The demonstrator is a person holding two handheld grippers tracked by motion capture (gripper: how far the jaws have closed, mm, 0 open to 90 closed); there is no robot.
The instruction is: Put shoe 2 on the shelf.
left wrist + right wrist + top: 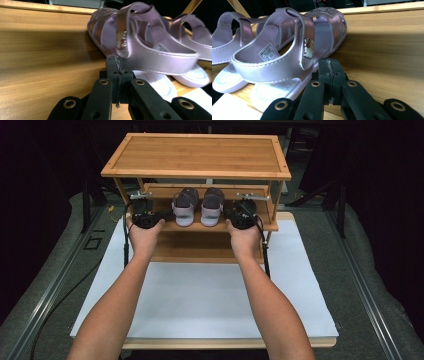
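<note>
Rack [197,155]: bamboo shoe rack sitting at 12 o'clock on the table, a flat top tier with lower shelves under it. Its base rests on the far end of a white sheet [200,300].

Sandals: a lilac pair, side by side on the middle shelf [270,226], dead centre, heels hanging toward the person. Left sandal [185,206], right sandal [213,206], just beside each other.

Left gripper [145,215]: held in the left hand [144,236], parked at the shelf's front edge at about 9 o'clock from the sandals. In its own view [117,75] the two black jaws are pressed flat together with nothing between them. Tip sits right at the sole of the nearer sandal [140,50]; can't really tell if it's touching or just in front of it.

Right gripper [243,214]: same deal mirrored, in the right hand [243,240], at 3 o'clock from the pair. Jaws clamped together on nothing in its own view [329,75], tip up by the side of the nearer sandal [287,55]. That one has a little cartoon charm on the strap and a label inside the heel.

Other sandal: sits behind the near one in each gripper view [197,37] [227,32].

Arms: both bare forearms come in from 6 o'clock, stretched out over the sheet.

Table [230,343]: wood edge peeking out under the sheet at 6 o'clock.
</note>
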